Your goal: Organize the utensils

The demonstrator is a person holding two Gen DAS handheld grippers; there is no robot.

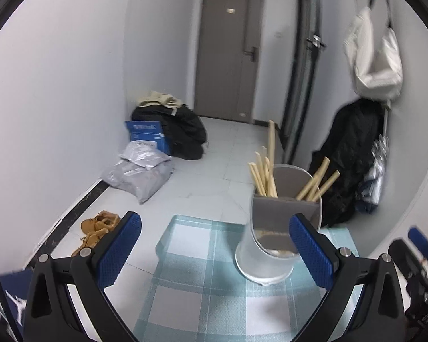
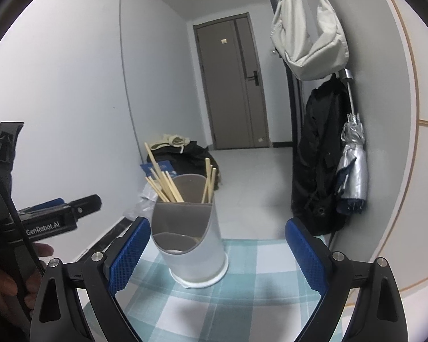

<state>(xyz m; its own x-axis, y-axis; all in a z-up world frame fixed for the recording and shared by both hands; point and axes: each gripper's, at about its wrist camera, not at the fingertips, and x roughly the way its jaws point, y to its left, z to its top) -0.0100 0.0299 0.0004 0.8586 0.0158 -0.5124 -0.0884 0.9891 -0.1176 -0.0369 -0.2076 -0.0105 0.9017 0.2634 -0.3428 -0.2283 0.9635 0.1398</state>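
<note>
A white and grey utensil holder point(image 1: 266, 252) stands on the blue checked tablecloth point(image 1: 202, 293). Several wooden chopsticks point(image 1: 264, 175) stick up from its tall back compartments; its low front compartment looks empty. My left gripper point(image 1: 214, 256) is open and empty, with the holder close to its right finger. In the right wrist view the holder point(image 2: 195, 253) stands just ahead between the open fingers of my right gripper point(image 2: 216, 256), which is empty. The chopsticks point(image 2: 168, 183) lean left and right in it. The left gripper's body point(image 2: 54, 219) shows at the left.
The table edge drops to a tiled floor point(image 1: 214, 154). Bags point(image 1: 171, 131) and a blue box point(image 1: 148, 135) lie by the left wall, and tan shoes point(image 1: 97, 228) nearer. A black coat point(image 2: 316, 156), an umbrella point(image 2: 352, 168) and a white bag point(image 2: 308, 34) hang on the right wall.
</note>
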